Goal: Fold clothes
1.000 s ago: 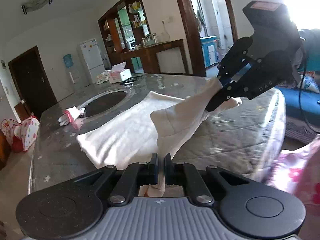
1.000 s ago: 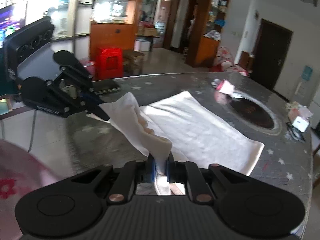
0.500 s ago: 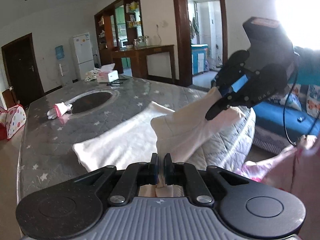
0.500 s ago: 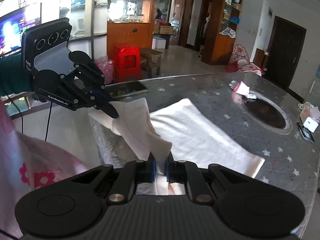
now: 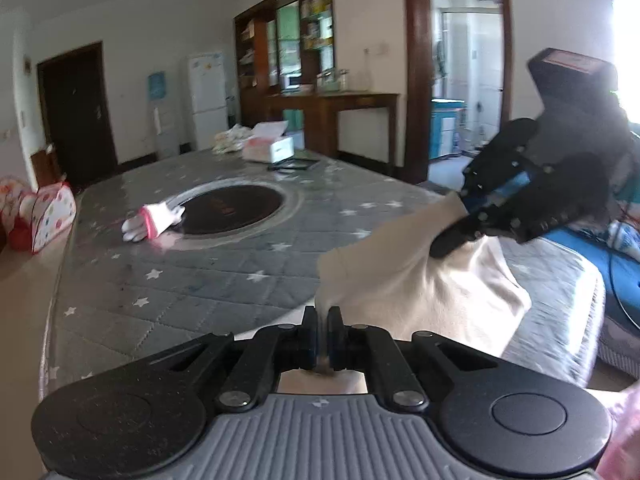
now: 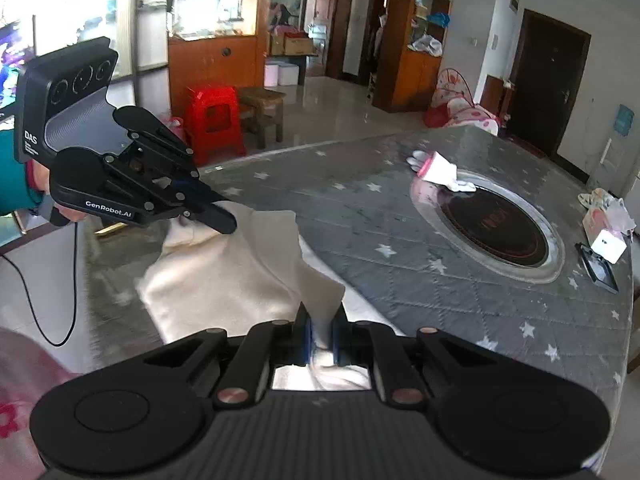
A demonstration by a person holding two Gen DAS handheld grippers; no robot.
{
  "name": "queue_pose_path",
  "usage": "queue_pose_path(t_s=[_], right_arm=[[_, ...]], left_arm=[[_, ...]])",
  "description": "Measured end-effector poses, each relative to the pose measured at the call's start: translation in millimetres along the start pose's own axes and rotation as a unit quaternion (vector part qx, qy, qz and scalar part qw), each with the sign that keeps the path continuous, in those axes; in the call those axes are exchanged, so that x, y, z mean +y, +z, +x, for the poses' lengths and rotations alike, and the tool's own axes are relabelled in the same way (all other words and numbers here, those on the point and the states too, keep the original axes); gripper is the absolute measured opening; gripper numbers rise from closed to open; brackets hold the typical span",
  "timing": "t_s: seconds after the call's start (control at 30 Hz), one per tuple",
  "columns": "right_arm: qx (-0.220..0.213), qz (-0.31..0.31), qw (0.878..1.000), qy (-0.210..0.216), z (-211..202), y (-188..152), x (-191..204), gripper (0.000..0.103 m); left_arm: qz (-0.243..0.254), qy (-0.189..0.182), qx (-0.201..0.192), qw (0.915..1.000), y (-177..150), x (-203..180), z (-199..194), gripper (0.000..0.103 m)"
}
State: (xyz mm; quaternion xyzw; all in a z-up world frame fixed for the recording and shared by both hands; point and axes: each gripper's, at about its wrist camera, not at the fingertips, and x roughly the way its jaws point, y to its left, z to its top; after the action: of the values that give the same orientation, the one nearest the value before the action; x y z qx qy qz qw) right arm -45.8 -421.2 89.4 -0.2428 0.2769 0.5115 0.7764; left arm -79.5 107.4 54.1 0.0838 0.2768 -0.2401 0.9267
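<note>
A cream-white garment (image 5: 416, 288) hangs stretched between my two grippers at the near edge of the grey star-quilted table (image 5: 192, 280). My left gripper (image 5: 322, 316) is shut on one corner of it. My right gripper (image 6: 318, 320) is shut on another corner, and the cloth (image 6: 240, 276) sags between them. The right gripper shows in the left wrist view (image 5: 460, 236), the left gripper in the right wrist view (image 6: 216, 216). Most of the garment is off the table top.
A round dark inset (image 5: 232, 208) sits in the table's middle, with a white and pink glove (image 5: 152, 222) at its rim. A tissue box (image 5: 268, 148) and a dark tray (image 6: 598, 268) lie at the far end. A red stool (image 6: 216, 120) stands on the floor.
Both grippers have pulled the garment back toward the table's near edge and lifted it. It no longer lies spread across the table; the quilted top is now bare there.
</note>
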Motion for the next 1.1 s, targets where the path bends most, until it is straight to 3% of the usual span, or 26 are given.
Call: queue_pose_path(t_s=[0.33,0.43,0.7,0.8,0.93,1.1], right_arm=[[0.022,0.051,0.998,-0.042,82,-9,-33,0.011],[0.020,0.092,0.994,-0.058,93,-18,-42,0.020],[0.007,0.159,0.983,-0.097,87,-28,-60,0.031],[-0.005,0.182,0.977,-0.115,81,-30,-67,0.033],[-0.016,0.190,0.972,-0.134,66,-29,-65,0.030],[-0.012,0.182,0.978,-0.105,58,-32,-48,0.020]], left_arm=[[-0.047,0.061,0.042,0.9962,-4,31,64,0.006],[-0.049,0.069,0.043,0.9955,-1,32,69,0.006],[-0.060,0.093,0.062,0.9919,5,38,87,0.011],[-0.073,0.105,0.063,0.9897,6,42,90,0.022],[-0.078,0.108,0.058,0.9894,10,44,88,0.023],[-0.067,0.107,0.040,0.9911,17,40,81,0.023]])
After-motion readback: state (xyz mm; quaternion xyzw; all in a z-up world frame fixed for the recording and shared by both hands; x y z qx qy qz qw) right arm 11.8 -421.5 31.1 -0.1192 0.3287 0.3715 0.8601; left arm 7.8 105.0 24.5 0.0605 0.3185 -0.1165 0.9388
